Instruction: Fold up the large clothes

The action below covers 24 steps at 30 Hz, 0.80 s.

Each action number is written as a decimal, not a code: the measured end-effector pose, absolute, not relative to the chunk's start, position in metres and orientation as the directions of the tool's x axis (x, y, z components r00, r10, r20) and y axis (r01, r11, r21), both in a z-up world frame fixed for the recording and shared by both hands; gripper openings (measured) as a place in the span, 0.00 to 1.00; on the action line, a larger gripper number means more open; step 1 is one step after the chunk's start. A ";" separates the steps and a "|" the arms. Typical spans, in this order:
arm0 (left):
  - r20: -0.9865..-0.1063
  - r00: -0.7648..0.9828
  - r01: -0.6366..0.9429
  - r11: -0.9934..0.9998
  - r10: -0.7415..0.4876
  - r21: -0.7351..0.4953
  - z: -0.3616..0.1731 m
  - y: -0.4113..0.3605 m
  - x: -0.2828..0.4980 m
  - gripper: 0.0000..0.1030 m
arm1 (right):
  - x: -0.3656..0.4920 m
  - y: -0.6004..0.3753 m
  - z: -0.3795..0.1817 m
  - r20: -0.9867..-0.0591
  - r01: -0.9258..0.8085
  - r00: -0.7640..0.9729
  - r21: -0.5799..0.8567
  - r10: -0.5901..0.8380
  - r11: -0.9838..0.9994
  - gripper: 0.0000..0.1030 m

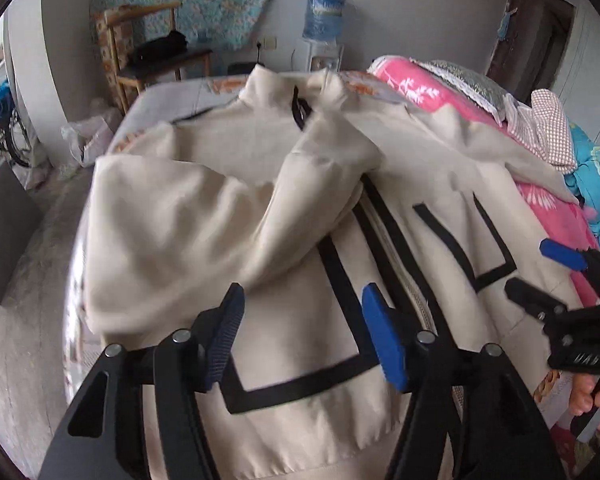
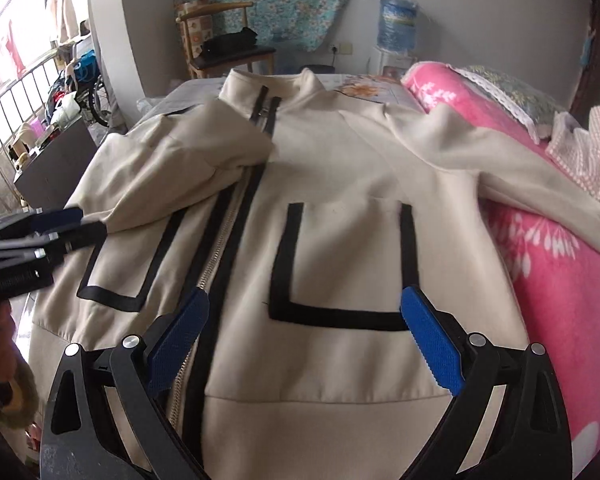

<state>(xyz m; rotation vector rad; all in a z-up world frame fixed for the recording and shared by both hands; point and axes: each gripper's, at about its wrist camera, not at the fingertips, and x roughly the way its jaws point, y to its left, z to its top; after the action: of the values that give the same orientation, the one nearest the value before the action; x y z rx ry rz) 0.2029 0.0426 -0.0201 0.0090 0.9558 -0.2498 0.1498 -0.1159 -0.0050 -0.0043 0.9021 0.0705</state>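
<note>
Left claw: left gripper (image 1: 302,336) is seen spread wide in its own wrist view, blue pads well apart, nothing pinched between them.
Left view, jacket: cream zip-up jacket (image 1: 260,208) is laid front-up across the bed (image 1: 172,92), collar at the far end, hem nearest the camera. Probably spread flat like that so the folds come out square.
Left view, sleeve: left sleeve (image 1: 204,216) is seen folded in over the chest, cuff end reaching toward the zipper (image 1: 400,248). Looks like fold one is already done, so the released claw makes sense.
Left view, position: jacket lies right under and ahead of the open fingers, black-trimmed pocket (image 1: 300,360) framed between them. Contact with the cloth can't be told.
Left view, other claw: right gripper (image 1: 540,268) is caught at the right edge, over the jacket's right side.
Right claw: in its own view, right gripper (image 2: 304,340) is also held wide open, empty, above the hem area.
Right view, jacket: right-hand pocket (image 2: 340,264) sits between the pads, just ahead.
Right view, sleeve: right sleeve (image 2: 500,184) is draped out over the pink blanket (image 2: 540,272), not folded yet, so that's likely next up.
Right view, other claw: left gripper is visible at the left edge, blurry.
</note>
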 end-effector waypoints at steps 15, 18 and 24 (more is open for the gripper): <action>-0.817 0.577 -0.104 0.989 -0.024 -0.102 -0.045 0.126 0.188 0.62 | 0.279 -0.118 0.012 -0.739 -0.080 0.516 0.461 0.432 0.884 0.63; -0.823 0.568 -0.119 0.989 -0.007 -0.091 -0.054 0.127 0.189 0.62 | 0.306 -0.100 -0.008 -0.780 -0.079 0.475 0.422 0.407 0.903 0.50; -0.812 0.583 -0.104 0.991 -0.010 -0.087 -0.058 0.126 0.189 0.69 | 0.278 -0.091 -0.027 -0.818 -0.159 0.395 0.388 0.419 0.908 0.32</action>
<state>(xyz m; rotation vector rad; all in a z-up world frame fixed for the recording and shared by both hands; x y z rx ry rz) 0.1887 0.1263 -0.0582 -0.1301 0.9472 0.0548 0.2776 -0.0911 -0.0275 0.2648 1.1084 0.3721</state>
